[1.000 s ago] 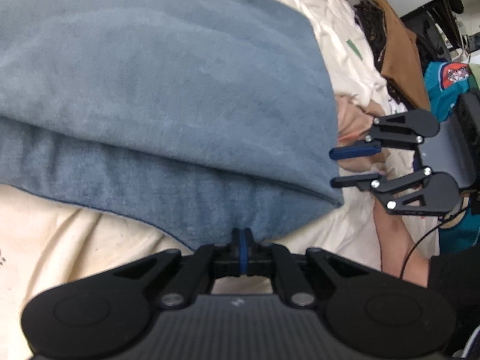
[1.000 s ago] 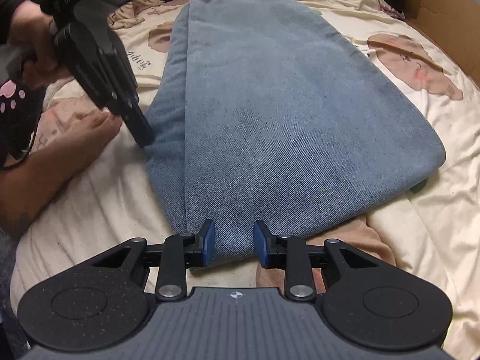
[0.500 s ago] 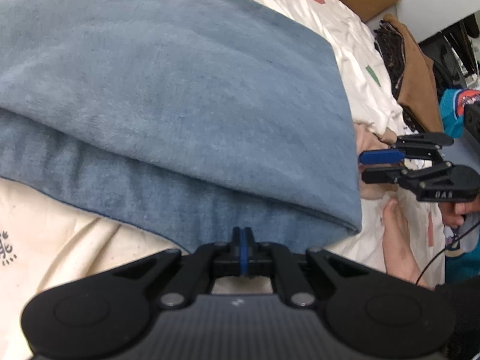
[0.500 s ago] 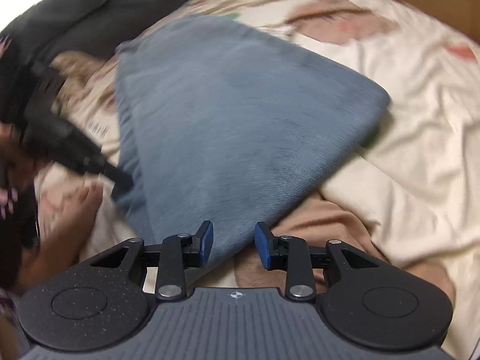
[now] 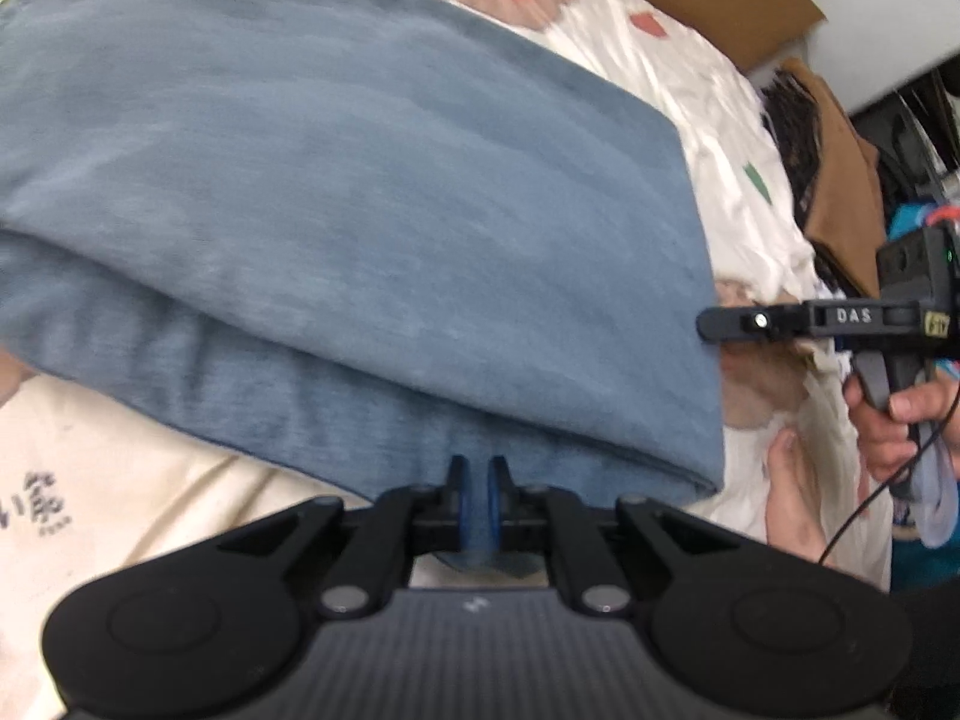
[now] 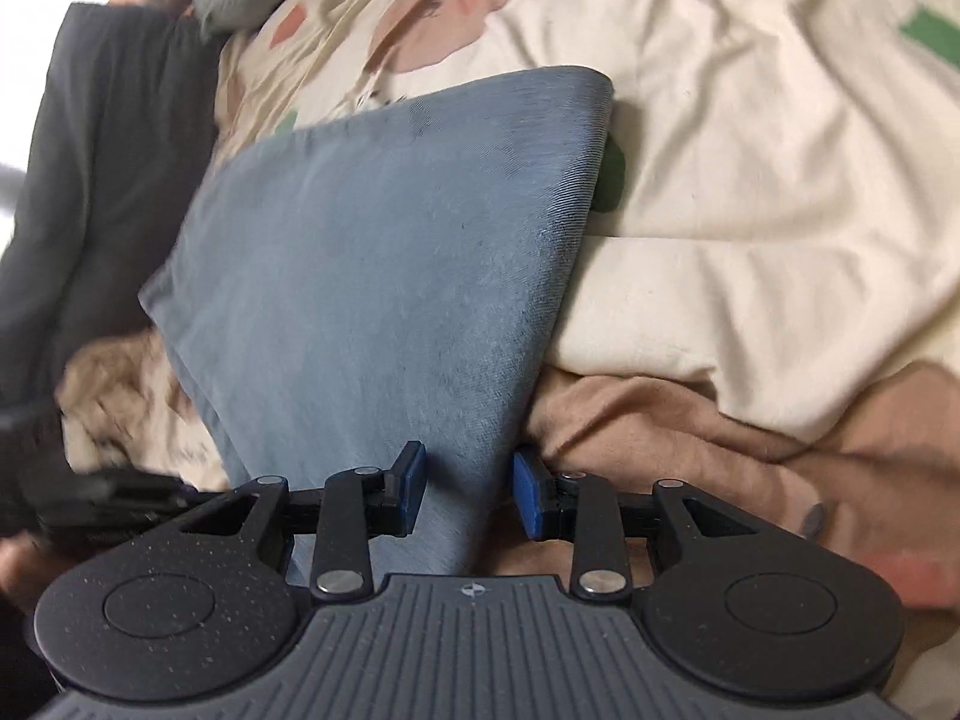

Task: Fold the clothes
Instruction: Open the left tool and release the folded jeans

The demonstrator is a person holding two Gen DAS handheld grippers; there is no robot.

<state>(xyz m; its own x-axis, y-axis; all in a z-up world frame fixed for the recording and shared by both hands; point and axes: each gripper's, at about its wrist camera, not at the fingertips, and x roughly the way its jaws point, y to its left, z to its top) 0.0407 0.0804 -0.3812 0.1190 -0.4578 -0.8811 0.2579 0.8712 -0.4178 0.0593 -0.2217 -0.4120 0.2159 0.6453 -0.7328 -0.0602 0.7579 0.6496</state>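
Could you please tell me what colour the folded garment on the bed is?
The folded garment is denim blue, clearest in the left wrist view.

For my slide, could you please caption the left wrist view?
Left gripper pinches the folded blue garment's near edge on the bed sheet, right gripper alongside.

Soft, even indoor light, slight motion blur throughout, strong fisheye bending and dark vignetted corners.

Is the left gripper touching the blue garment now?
Touching. The left wrist view shows the left gripper with a fold of the blue garment pinched between its pads.
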